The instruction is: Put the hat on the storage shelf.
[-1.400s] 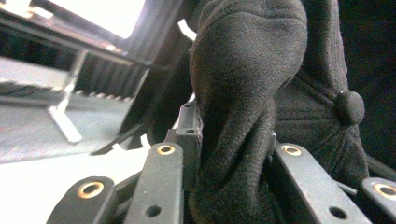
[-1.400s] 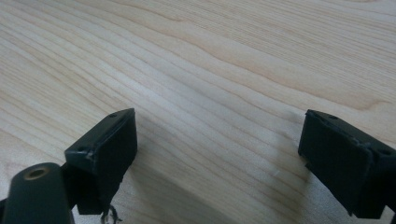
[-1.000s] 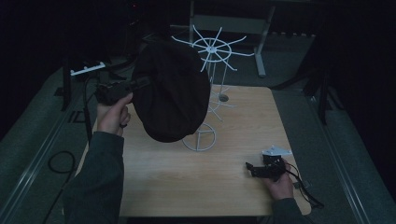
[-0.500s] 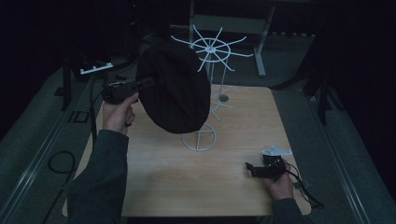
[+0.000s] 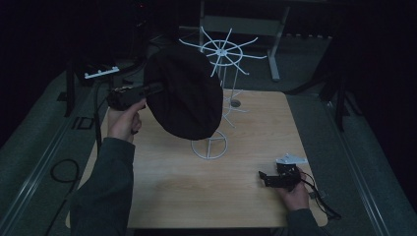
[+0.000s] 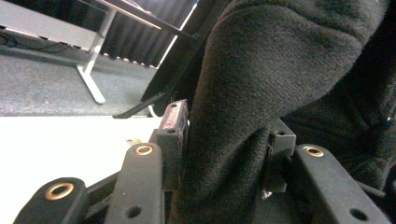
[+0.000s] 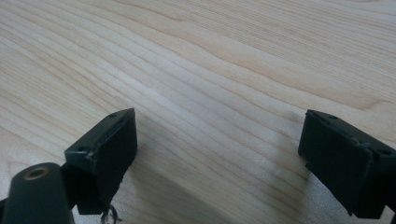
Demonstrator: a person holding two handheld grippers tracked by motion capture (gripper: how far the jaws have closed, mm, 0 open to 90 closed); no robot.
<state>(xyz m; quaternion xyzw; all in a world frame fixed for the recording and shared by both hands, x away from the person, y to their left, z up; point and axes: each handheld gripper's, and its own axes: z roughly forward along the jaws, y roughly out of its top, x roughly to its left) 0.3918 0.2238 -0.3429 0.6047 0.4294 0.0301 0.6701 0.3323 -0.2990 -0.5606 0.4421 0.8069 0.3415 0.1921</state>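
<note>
Nearly done: black hat hung on white wire rack, brim between left tongs, jaws just opening, grip easing. Left: draw clear. Right tongs apart, empty, low over counter.

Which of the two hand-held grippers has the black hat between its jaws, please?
The left hand-held gripper: the black hat hangs between its jaws, while the right hand-held gripper gapes over bare table.

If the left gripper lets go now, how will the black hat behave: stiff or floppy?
Probably floppy: the black hat is fuzzy knit that folds thickly between the left gripper, whose jaws have just been opening. It looks light. Draped on the white wire stand, it might slide off.
</note>
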